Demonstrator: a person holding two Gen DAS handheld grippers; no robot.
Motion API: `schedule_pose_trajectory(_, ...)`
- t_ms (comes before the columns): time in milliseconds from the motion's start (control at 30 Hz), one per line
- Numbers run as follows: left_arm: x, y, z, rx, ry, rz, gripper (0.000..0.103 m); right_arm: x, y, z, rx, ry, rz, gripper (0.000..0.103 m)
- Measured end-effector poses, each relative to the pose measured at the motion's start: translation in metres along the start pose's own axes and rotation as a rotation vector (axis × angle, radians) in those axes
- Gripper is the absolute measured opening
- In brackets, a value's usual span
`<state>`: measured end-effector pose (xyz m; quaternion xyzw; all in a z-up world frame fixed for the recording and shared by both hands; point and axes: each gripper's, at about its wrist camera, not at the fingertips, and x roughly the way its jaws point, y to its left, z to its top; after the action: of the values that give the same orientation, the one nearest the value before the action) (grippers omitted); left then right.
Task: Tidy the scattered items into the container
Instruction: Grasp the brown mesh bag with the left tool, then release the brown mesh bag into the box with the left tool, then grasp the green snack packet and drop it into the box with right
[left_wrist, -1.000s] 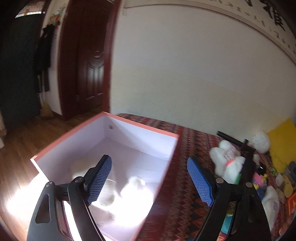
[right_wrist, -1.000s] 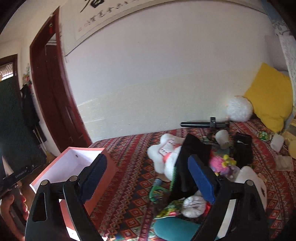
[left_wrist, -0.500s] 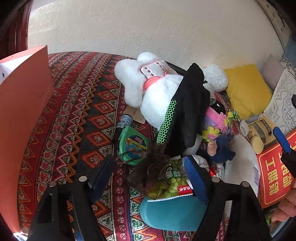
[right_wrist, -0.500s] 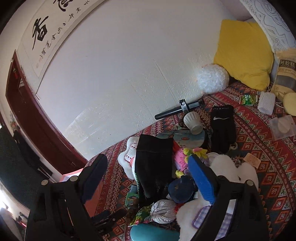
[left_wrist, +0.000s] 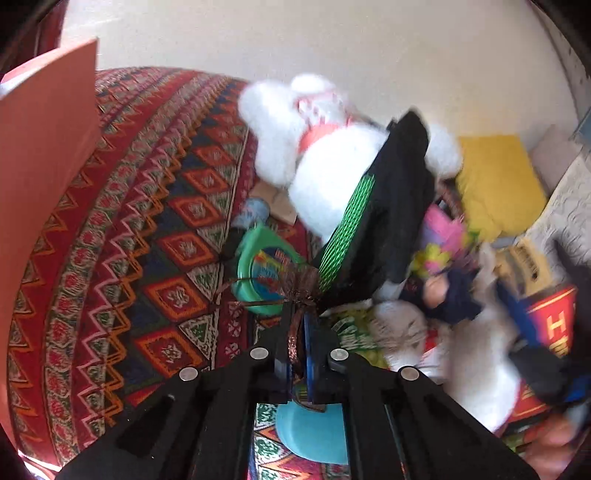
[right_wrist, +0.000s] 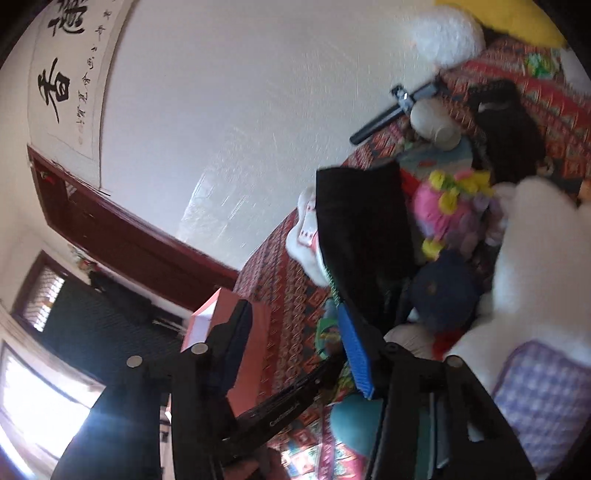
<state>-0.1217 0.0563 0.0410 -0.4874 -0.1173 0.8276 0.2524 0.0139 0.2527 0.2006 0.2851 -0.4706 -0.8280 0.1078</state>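
My left gripper (left_wrist: 297, 321) is shut on a brown ribbon bow (left_wrist: 295, 291), whose loops and strands stick out past the fingertips over a green round case (left_wrist: 258, 266). The bow sits at the near edge of a pile of toys on the patterned bedspread (left_wrist: 155, 258). The orange container box (left_wrist: 44, 147) stands at the far left, apart from the gripper. My right gripper (right_wrist: 295, 347) is tilted and its jaws are closing; nothing lies between the pads. It hovers beside a black glove with green mesh (right_wrist: 362, 229).
The pile holds a white plush dog (left_wrist: 332, 166), a pink doll (right_wrist: 443, 214), a dark blue cap (right_wrist: 443, 291), a white plush (right_wrist: 535, 251) and a teal object (left_wrist: 310, 435). A yellow pillow (left_wrist: 495, 181) lies behind. A wall runs along the bed's far side.
The left gripper swung from the box down to the pile and shut on the brown bow. The right gripper dropped, rolled, and its jaws narrowed.
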Motion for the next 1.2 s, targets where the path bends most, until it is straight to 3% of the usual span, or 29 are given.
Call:
schedule_pose_trajectory(67, -0.027, 0.004, 0.007, -0.033, -0.065, -0.036, 0.002, 0.015, -0.006, -0.012, 0.045, 0.072, 0.015, 0.037)
schedule_pose_trajectory(200, -0.089, 0.018, 0.021, -0.056, -0.226, -0.022, 0.002, 0.038, -0.011, -0.037, 0.054, 0.169, -0.094, 0.035)
schedule_pose_trajectory(433, -0.193, 0.080, 0.040, -0.166, -0.483, 0.021, 0.002, 0.049, -0.016, -0.054, 0.001, 0.177, -0.292, 0.035)
schedule_pose_trajectory(600, -0.235, 0.137, 0.041, -0.277, -0.591, 0.136, 0.003, 0.062, -0.017, -0.062, -0.027, 0.189, -0.327, 0.036)
schedule_pose_trajectory(667, -0.241, 0.164, 0.038, -0.374, -0.597, 0.242, 0.017, 0.066, -0.017, -0.062, -0.038, 0.182, -0.339, 0.035)
schedule_pose_trajectory(700, -0.241, 0.175, 0.036, -0.408, -0.589, 0.287, 0.048, 0.068, -0.018, -0.063, -0.038, 0.178, -0.341, 0.033)
schedule_pose_trajectory(733, -0.243, 0.186, 0.034, -0.446, -0.584, 0.326, 0.080, 0.068, -0.020, -0.065, -0.035, 0.174, -0.338, 0.023)
schedule_pose_trajectory(767, -0.245, 0.195, 0.030, -0.485, -0.592, 0.350, 0.087, 0.068, -0.022, -0.067, -0.025, 0.170, -0.323, 0.022)
schedule_pose_trajectory(833, -0.253, 0.208, 0.024, -0.532, -0.616, 0.388, 0.087, 0.068, -0.026, -0.066, 0.002, 0.158, -0.284, 0.016)
schedule_pose_trajectory(967, -0.266, 0.220, 0.023, -0.534, -0.637, 0.419, 0.089, 0.066, -0.021, -0.062, 0.029, 0.134, -0.181, 0.014)
schedule_pose_trajectory(1200, -0.264, 0.227, 0.018, -0.545, -0.638, 0.457, 0.089, 0.063, 0.028, -0.065, -0.051, 0.116, -0.058, 0.013)
